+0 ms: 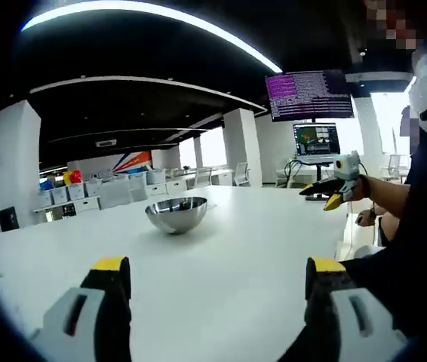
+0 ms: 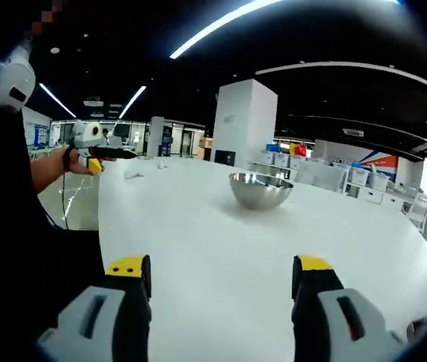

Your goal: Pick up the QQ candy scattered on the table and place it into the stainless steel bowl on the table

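A wide white table [image 1: 221,279] with a smooth, glossy top carries the things; in the right gripper view its rounded edge [image 2: 417,264] curves away on the right. A stainless steel bowl [image 1: 176,213] stands upright on it, well out from the near edge, its polished side mirroring the tabletop. The same bowl [image 2: 260,189] sits toward the far middle of the table. A small pale object [image 2: 133,173], too blurred to identify, lies near the far left edge.

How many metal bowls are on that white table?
1. A single stainless steel bowl sits on the white table, ahead of the left gripper; the right gripper view shows the same bowl from the other side. No candy can be made out.
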A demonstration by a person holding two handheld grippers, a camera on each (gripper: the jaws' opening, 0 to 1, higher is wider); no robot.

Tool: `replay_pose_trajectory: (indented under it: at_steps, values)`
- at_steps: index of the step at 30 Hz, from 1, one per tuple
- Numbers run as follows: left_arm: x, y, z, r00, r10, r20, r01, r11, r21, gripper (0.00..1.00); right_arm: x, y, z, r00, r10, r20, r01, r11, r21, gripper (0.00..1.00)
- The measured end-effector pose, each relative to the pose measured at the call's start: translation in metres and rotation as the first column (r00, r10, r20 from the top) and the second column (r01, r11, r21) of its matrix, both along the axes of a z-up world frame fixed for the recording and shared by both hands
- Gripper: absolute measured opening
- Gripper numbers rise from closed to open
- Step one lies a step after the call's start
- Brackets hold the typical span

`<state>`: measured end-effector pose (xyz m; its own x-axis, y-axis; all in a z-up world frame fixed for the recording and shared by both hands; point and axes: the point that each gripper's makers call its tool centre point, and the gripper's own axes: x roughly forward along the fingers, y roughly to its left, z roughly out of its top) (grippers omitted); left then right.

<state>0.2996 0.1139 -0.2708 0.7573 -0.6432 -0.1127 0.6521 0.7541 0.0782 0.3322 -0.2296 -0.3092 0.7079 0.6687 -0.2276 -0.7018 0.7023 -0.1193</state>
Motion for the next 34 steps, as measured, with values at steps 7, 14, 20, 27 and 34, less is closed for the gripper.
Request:
replay_pose_trajectory:
  at_steps: [7,14,20,27,34]
  values:
    - [-0.024,-0.008,-0.029,0.998,0.010,-0.063,-0.011,1.000,-0.004,0.96,-0.011,0.014,0.002,0.999,-0.040,-0.008,0.040,0.999,0.035,0.71]
    - [-0.032,-0.021,-0.012,0.999,-0.013,-0.035,0.013,1.000,0.003,0.96,-0.020,0.031,0.008,1.000,-0.026,-0.001,0.026,1.000,0.002,0.69]
    - [-0.033,-0.019,-0.007,1.000,-0.011,-0.024,0.011,1.000,0.013,0.96,-0.019,0.025,0.019,0.997,-0.077,0.015,0.076,0.997,0.034,0.66]
    - [-0.040,-0.020,-0.001,1.000,-0.013,-0.003,0.013,1.000,0.007,0.96,-0.021,0.025,0.017,0.992,-0.124,0.005,0.123,0.989,0.080,0.64]
    - [-0.040,-0.014,-0.002,1.000,0.000,-0.004,0.000,1.000,0.007,0.96,-0.021,0.031,0.019,0.994,-0.108,0.009,0.107,0.991,0.079,0.62]
